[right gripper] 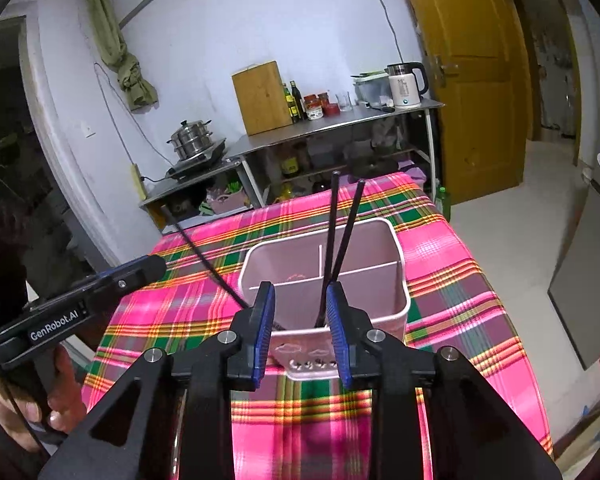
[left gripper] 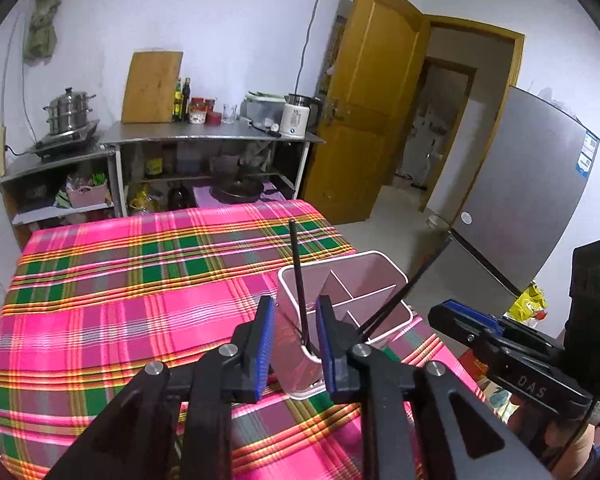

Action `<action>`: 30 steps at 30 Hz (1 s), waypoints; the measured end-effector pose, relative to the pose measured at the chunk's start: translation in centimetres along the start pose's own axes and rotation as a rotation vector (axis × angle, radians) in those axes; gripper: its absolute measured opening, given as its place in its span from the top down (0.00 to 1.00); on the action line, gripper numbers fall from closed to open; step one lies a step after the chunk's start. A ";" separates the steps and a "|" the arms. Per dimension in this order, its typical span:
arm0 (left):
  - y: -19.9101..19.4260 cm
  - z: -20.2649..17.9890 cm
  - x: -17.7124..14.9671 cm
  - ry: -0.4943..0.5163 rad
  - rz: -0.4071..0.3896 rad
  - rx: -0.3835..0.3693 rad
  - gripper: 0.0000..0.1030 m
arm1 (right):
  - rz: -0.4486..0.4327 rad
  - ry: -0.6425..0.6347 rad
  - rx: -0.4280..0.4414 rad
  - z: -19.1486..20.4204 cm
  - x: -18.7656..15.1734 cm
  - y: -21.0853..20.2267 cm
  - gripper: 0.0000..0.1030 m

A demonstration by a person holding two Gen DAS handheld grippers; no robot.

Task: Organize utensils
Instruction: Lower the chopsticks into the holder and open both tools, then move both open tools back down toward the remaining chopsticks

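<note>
A pink plastic utensil holder [left gripper: 374, 280] [right gripper: 396, 280] with divided compartments stands on the pink plaid tablecloth [left gripper: 120, 300]. One black chopstick [left gripper: 297, 264] [right gripper: 196, 246] stands in a near corner of the holder, in the gap between my left gripper's [left gripper: 295, 320] blue pads without touching either; this gripper is open. Two more black chopsticks [left gripper: 408, 284] [right gripper: 342, 224] lean together in the neighbouring compartment, close beside the right pad of my right gripper [right gripper: 300, 292], which is open too. Each gripper shows in the other's view, the right one [left gripper: 444, 314] and the left one [right gripper: 156, 266].
The holder sits near the table's right edge [left gripper: 440, 332], with floor and a grey fridge [left gripper: 540, 200] beyond. Behind the table a metal shelf [left gripper: 204, 138] carries a steamer pot, a cutting board, bottles and a kettle. A brown door [left gripper: 372, 100] stands open. A hand [right gripper: 40, 404] holds the left gripper.
</note>
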State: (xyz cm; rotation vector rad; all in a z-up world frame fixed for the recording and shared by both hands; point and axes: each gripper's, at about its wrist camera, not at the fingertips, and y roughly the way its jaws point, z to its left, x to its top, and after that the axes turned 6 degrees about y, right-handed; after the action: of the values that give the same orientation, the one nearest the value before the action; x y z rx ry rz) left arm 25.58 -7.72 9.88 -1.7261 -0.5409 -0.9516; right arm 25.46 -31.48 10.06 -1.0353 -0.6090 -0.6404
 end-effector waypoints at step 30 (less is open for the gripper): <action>-8.3 7.1 -15.3 -0.145 0.085 0.152 0.80 | 0.169 -0.089 0.101 5.9 -11.6 -1.3 0.73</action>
State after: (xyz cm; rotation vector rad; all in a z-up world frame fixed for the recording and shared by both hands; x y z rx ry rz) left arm 12.89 3.24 1.25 -1.6745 -0.6130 -0.7103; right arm 15.93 -24.36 4.73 -1.0119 -0.6175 -0.4130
